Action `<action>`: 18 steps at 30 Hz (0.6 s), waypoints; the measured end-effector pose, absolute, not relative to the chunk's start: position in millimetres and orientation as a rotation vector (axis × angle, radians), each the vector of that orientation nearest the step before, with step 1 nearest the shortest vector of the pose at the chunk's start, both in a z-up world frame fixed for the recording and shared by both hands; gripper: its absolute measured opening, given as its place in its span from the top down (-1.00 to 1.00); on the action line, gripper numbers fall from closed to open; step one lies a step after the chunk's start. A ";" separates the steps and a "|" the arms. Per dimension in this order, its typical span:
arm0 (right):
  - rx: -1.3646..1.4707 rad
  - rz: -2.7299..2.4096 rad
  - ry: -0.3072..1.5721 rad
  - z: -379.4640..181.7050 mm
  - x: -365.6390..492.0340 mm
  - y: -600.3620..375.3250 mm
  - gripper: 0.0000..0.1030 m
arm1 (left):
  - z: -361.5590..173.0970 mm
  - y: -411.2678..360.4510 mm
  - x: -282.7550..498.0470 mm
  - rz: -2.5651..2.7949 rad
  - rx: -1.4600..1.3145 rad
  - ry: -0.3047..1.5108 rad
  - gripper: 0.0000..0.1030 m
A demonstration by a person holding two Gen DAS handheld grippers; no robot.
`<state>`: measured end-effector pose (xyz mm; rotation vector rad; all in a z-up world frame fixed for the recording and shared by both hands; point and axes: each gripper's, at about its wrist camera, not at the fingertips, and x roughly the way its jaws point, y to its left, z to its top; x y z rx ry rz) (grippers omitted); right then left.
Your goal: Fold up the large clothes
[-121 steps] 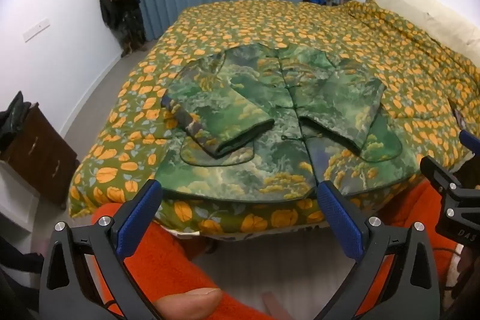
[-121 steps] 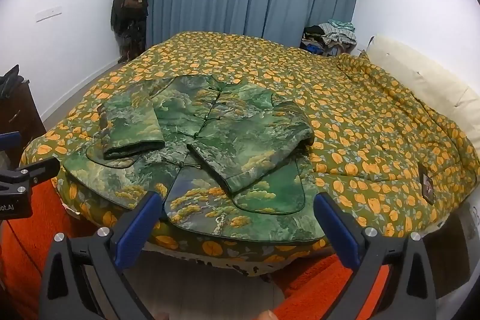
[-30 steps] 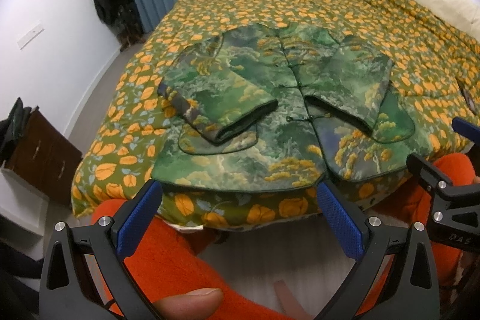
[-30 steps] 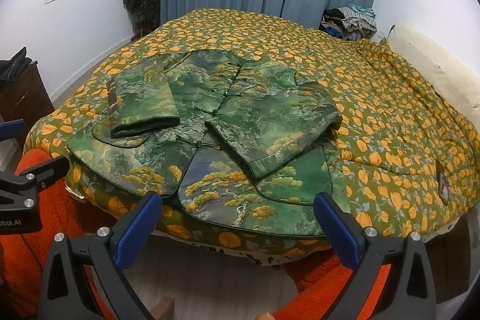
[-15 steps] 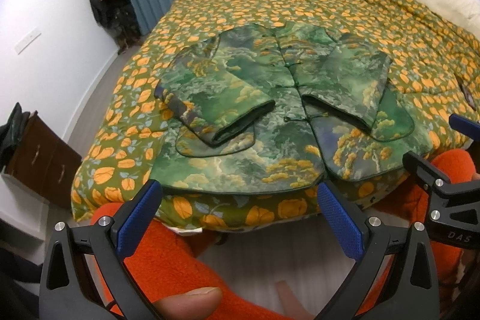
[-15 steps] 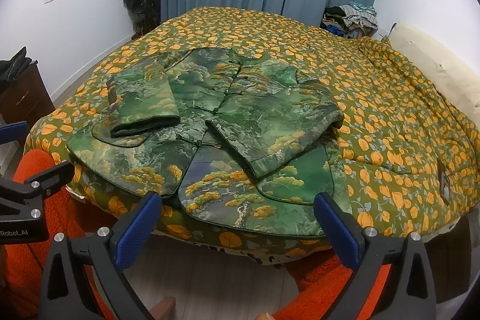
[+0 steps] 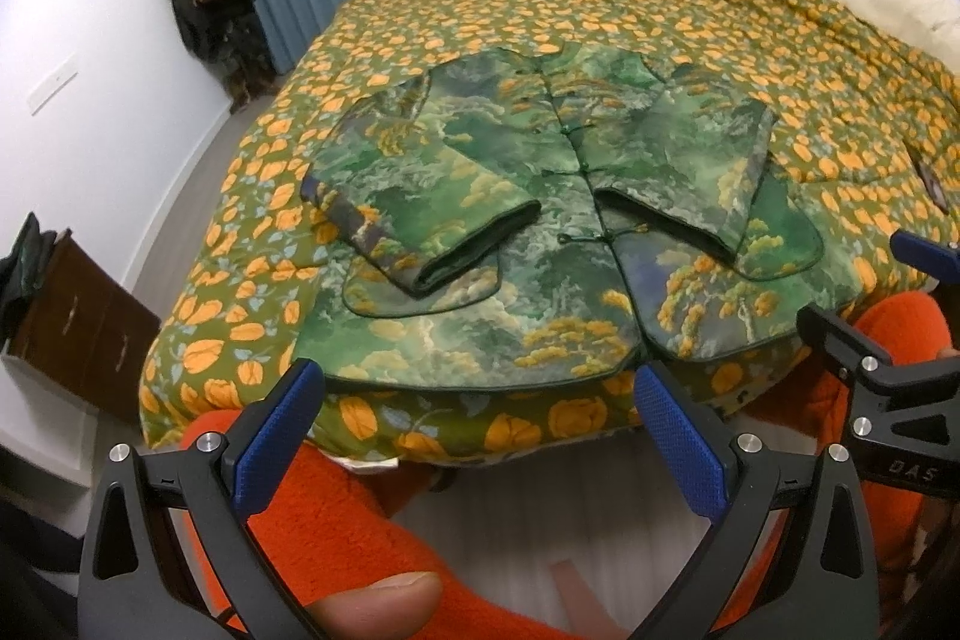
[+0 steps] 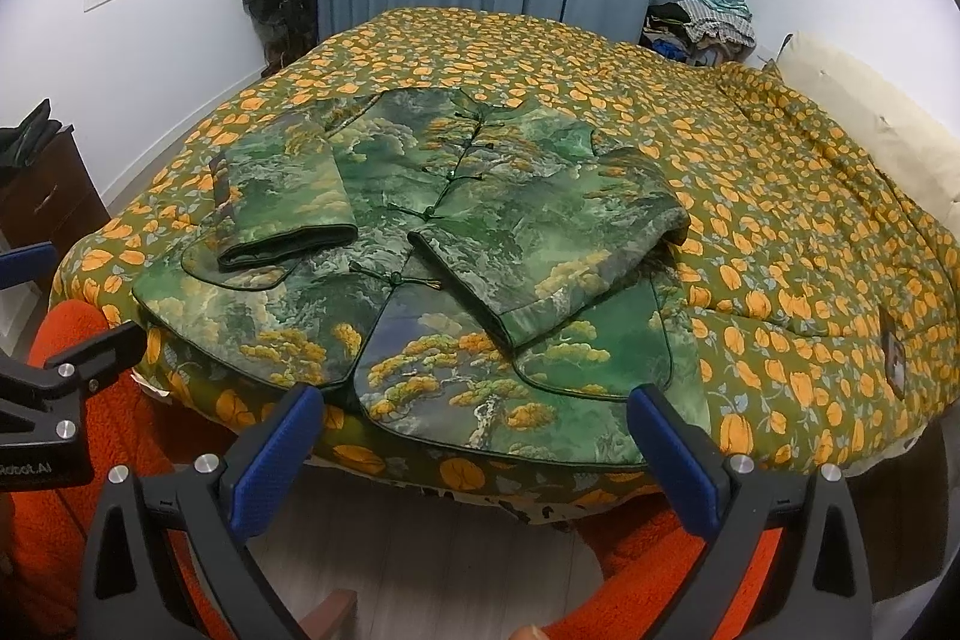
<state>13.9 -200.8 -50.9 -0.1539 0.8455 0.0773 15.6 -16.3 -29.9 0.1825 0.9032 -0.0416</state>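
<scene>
Hem (image 7: 480,370) overhangs the bed (image 7: 198,244) edge; I hold both grippers (image 7: 474,436) (image 8: 474,436) spread, empty. Uneven lift risks sleeves (image 8: 282,196) sliding, unfolding.

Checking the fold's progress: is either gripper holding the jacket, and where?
Nothing is held. The left gripper and right gripper are open, short of the jacket.

Ahead of your jaws, the green jacket (image 7: 540,220) looks like smooth woven cloth with a faint sheen, piped in dark trim. The quilt (image 7: 600,16) under it is matt, puffy printed cloth. Your left gripper (image 7: 480,436) shows matt black plastic, bright metal screws and blue textured pads (image 7: 678,436). Your orange sleeve (image 8: 90,340) is fuzzy fleece.
</scene>
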 end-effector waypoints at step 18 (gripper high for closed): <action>-0.153 0.076 0.846 -52.0 12.3 -200.4 -1.00 | -27.6 -13.2 14.9 -0.080 0.126 0.885 -1.00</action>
